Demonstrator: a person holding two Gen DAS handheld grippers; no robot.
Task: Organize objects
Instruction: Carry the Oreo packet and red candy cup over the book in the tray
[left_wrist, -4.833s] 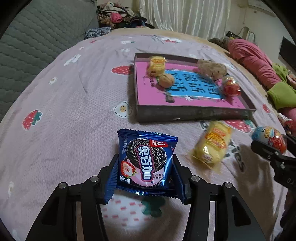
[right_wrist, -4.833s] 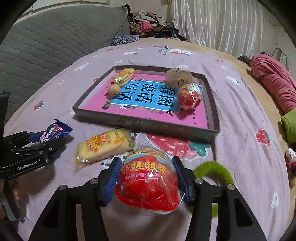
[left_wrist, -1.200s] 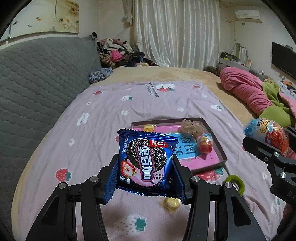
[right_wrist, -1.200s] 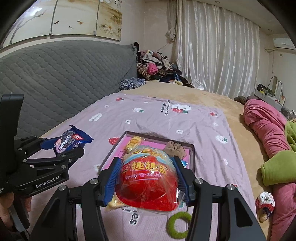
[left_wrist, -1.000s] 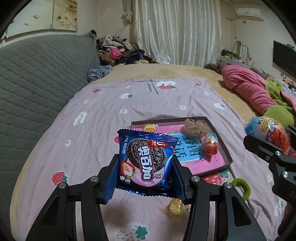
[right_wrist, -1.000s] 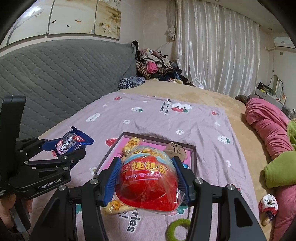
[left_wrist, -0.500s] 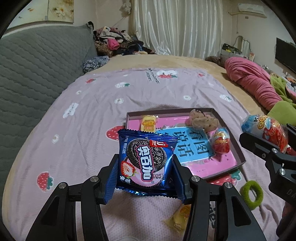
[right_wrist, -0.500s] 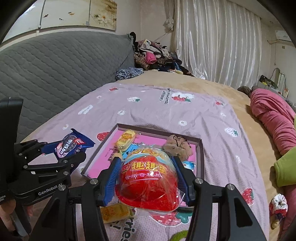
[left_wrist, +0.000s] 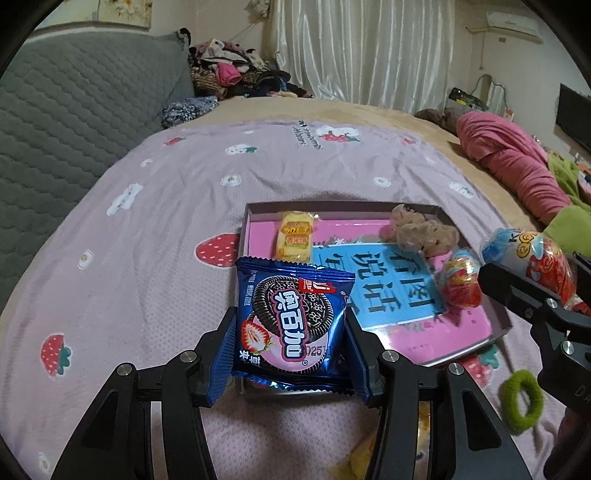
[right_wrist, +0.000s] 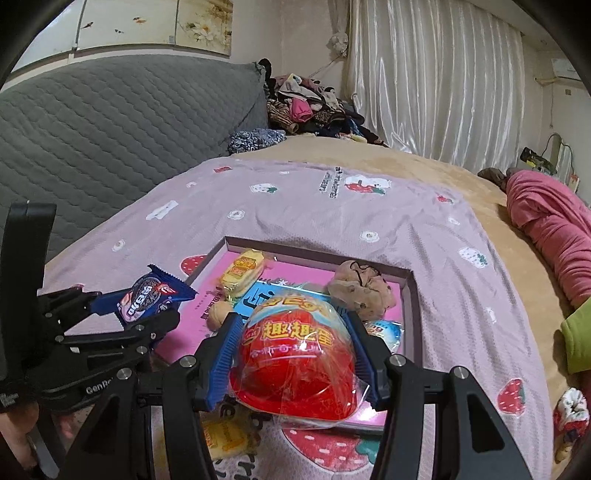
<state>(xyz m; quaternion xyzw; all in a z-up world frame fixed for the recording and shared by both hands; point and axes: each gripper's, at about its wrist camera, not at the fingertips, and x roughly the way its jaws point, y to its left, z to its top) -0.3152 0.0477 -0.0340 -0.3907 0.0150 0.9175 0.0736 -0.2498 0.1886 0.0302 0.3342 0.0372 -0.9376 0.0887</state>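
Observation:
My left gripper is shut on a blue Oreo cookie packet, held upright above the near left corner of a shallow pink tray. My right gripper is shut on a red toy egg in clear wrap, above the tray's near edge. In the tray lie a yellow cake packet, a brown scrunchie, another wrapped red egg and a walnut. The right gripper with its egg shows at the right of the left wrist view; the left gripper with the Oreo packet shows at the left of the right wrist view.
A lilac strawberry-print bedspread covers the bed. On it near the tray lie a green hair ring and a yellow cake packet. A grey quilted headboard stands left, a clothes pile at the back, pink bedding right.
Both grippers have come down and closer to the tray, which now looks larger and nearer in both views. Each keeps its hold on its item.

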